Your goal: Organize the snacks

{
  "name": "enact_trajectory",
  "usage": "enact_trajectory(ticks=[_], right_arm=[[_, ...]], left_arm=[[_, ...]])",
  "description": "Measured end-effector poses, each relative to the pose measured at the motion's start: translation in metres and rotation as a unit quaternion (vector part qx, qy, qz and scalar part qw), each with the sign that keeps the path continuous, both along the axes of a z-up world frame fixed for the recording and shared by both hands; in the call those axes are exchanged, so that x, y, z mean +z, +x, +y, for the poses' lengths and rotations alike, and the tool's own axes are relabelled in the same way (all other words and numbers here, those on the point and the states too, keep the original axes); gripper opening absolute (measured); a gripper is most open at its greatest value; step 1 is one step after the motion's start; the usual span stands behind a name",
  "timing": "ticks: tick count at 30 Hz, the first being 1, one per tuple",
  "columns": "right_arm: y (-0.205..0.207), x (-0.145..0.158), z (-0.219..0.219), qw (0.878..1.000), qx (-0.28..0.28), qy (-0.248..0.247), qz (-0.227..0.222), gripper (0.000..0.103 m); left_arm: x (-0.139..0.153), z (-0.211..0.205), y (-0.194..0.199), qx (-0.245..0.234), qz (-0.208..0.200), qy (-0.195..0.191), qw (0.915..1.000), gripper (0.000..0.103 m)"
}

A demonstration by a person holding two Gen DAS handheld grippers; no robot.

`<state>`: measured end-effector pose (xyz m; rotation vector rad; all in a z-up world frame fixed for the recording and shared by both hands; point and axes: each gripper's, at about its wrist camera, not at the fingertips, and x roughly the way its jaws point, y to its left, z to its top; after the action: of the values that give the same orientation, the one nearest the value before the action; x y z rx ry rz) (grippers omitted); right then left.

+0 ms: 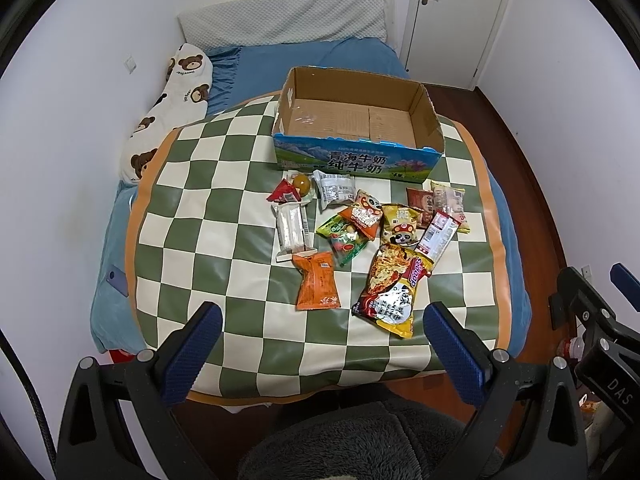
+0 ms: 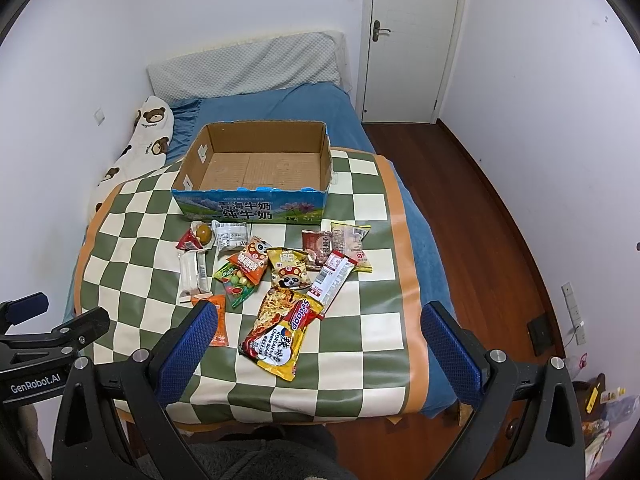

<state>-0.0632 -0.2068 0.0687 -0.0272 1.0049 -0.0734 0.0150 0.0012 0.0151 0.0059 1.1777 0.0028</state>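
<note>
An empty cardboard milk box [image 1: 352, 120] [image 2: 256, 168] stands open at the far side of a green-and-cream checked mat [image 1: 224, 208] [image 2: 360, 344] on the bed. Several snack packets lie in front of it: a large noodle pack [image 1: 390, 288] [image 2: 280, 330], an orange packet [image 1: 317, 280] [image 2: 218, 320], a clear wafer pack [image 1: 292, 230] [image 2: 192, 274], a red stick pack [image 1: 436, 234] [image 2: 332, 276]. My left gripper [image 1: 322, 344] is open and empty above the mat's near edge. My right gripper [image 2: 320, 344] is open and empty, also near the front.
A bear-print pillow [image 1: 172, 108] [image 2: 136, 148] lies along the left wall. A grey pillow [image 1: 288, 20] [image 2: 248, 66] is at the head of the blue bed. A door [image 1: 452, 16] [image 2: 412, 36] and wooden floor [image 2: 472, 216] are to the right. The other gripper shows at each view's edge.
</note>
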Motion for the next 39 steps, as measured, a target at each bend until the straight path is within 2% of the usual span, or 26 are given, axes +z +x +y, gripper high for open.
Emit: enact_trajectory(ticks=[24, 29, 32, 34, 39], right_arm=[[-0.001, 0.001, 0.004, 1.0, 0.002, 0.003, -0.001, 0.103], [0.0, -0.004, 0.006, 1.0, 0.001, 0.016, 0.008, 0.103], [0.01, -0.027, 0.001, 0.999, -0.005, 0.036, 0.039, 0.103], [0.019, -0.052, -0.003, 0.996, -0.01, 0.056, 0.065, 0.103], [0.053, -0.139, -0.01, 0.986, -0.035, 0.082, 0.144, 0.103]], left_arm=[[0.005, 0.006, -0.001, 0.0, -0.006, 0.0, 1.0, 0.103], [0.002, 0.009, 0.001, 0.012, -0.015, 0.009, 0.9998, 0.103], [-0.014, 0.018, 0.011, 0.032, -0.023, 0.038, 0.9985, 0.103], [-0.036, 0.026, 0.022, 0.046, -0.02, 0.066, 0.9966, 0.103], [-0.096, 0.04, 0.05, 0.05, 0.012, 0.125, 0.9909, 0.103]])
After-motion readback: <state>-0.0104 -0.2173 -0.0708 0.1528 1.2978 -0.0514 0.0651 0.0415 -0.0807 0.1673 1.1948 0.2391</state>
